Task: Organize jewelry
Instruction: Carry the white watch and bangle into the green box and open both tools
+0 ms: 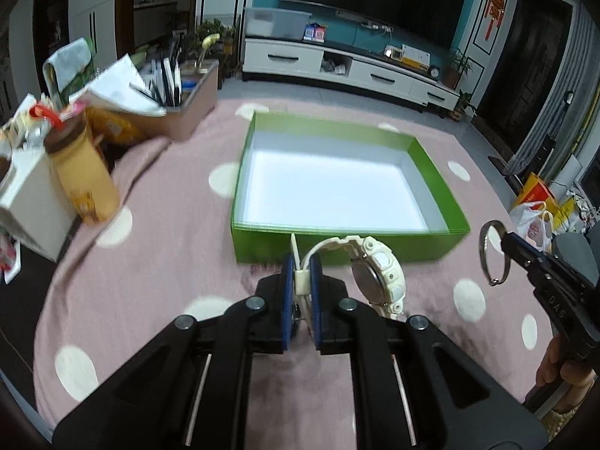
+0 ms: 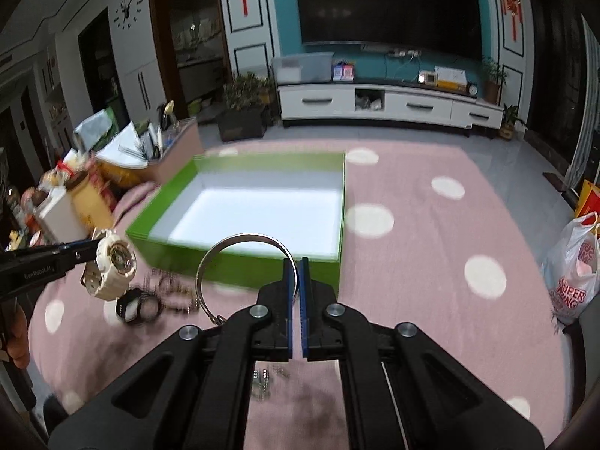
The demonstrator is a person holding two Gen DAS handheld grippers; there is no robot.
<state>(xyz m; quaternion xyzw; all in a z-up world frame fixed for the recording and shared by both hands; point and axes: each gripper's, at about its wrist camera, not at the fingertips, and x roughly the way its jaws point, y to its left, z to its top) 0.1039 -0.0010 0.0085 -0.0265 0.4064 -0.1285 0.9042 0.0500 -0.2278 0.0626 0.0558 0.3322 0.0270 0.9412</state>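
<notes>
Green box (image 2: 240,258) open-topped, clutter (image 1: 75,150) crowding left, cloth (image 2: 431,243) bare right

Indoor artificial light from overhead; ceiling lamps reflect in the television screen (image 2: 390,7). The white floor of the green box (image 1: 337,187) glares, overexposed. Motion blur smears the box edges and clutter at left. Strong fisheye curvature, with dark vignetted corners.

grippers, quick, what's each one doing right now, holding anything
left gripper: closed on the white watch by its strap.
right gripper: closed on the silver bangle.
</notes>
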